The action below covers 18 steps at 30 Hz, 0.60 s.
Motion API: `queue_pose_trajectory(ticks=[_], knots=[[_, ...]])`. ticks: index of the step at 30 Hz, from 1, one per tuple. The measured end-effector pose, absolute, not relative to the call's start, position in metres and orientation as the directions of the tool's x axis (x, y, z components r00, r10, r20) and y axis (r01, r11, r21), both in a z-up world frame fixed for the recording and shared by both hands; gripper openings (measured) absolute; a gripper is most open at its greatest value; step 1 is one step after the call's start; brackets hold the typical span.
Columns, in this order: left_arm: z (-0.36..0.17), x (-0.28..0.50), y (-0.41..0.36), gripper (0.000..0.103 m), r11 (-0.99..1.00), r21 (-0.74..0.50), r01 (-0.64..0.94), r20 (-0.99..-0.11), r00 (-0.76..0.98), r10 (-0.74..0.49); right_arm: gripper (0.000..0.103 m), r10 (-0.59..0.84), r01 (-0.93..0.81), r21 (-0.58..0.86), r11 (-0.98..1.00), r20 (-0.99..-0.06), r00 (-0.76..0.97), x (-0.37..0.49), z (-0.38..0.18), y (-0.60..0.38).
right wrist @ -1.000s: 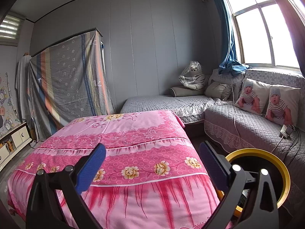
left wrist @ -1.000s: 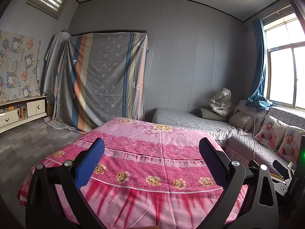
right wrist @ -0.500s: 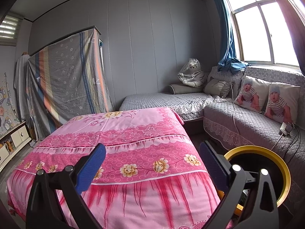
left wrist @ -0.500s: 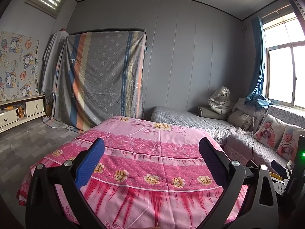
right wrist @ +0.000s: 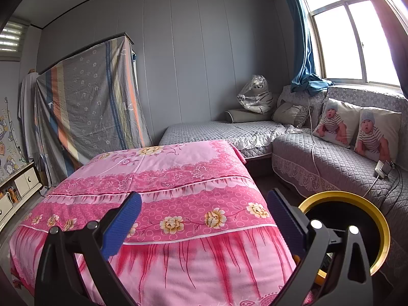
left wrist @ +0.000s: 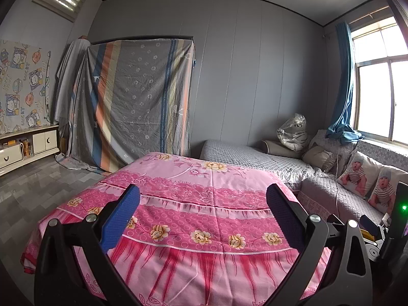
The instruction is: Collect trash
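1. Pink flowered cloth [left wrist: 193,204] covers the desk; no trash shows on it in either view.
2. Left hand-held gripper [left wrist: 202,218] hovers before the desk, fingers wide apart and empty.
3. Right hand-held gripper [right wrist: 204,219] hovers likewise, spread apart and empty, with the yellow-rimmed bin [right wrist: 382,232] just beside it.
4. Judging by this, the search step is in hand; the next move calls for finding trash first.
5. Wall poster [left wrist: 23,86] at far left carries cartoon lettering too small to read.
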<state>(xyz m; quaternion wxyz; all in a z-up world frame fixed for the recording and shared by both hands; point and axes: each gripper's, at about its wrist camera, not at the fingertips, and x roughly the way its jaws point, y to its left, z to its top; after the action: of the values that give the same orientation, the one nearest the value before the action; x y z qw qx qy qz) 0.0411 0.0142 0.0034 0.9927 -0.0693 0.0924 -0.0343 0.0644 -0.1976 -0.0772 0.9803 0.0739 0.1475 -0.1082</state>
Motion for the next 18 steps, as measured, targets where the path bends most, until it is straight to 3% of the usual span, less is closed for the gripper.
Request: queue_pose_trajectory(ticks=[18], knots=[[0.0017, 0.0425, 0.0107, 0.095, 0.987, -0.136, 0.081, -0.190, 0.976, -0.106, 0.095, -0.191, 0.239, 0.123, 0.963, -0.316, 0.929, 0.0656, -0.0797, -0.2033]])
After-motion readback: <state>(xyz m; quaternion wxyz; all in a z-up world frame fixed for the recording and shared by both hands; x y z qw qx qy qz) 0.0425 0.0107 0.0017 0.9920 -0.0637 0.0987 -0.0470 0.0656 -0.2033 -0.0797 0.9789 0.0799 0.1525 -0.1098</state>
